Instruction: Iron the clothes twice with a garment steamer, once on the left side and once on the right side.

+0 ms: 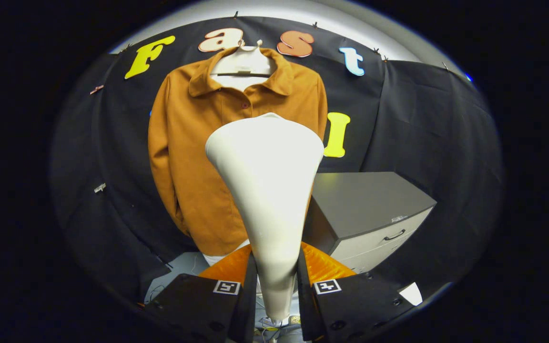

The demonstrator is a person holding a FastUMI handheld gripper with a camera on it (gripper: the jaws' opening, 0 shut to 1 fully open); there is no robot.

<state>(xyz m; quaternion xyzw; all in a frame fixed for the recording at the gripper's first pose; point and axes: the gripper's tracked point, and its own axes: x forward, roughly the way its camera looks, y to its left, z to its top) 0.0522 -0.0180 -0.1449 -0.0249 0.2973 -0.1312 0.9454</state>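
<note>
Hand-held gripper point(277, 281) clamps steamer point(267, 190) before jacket point(188, 143).

Gripper point(277, 281) fingers clamp the narrow handle of the white garment steamer point(267, 190), whose wide head blocks the centre line toward the brown shirt point(193, 157). Shirt hangs on a hanger point(243, 71) against the black wall; its left half is openly reachable. Grey drawer cabinet point(370, 209) stands just right of the shirt's lower hem, narrowing passage there. Open room above the cabinet.
</note>
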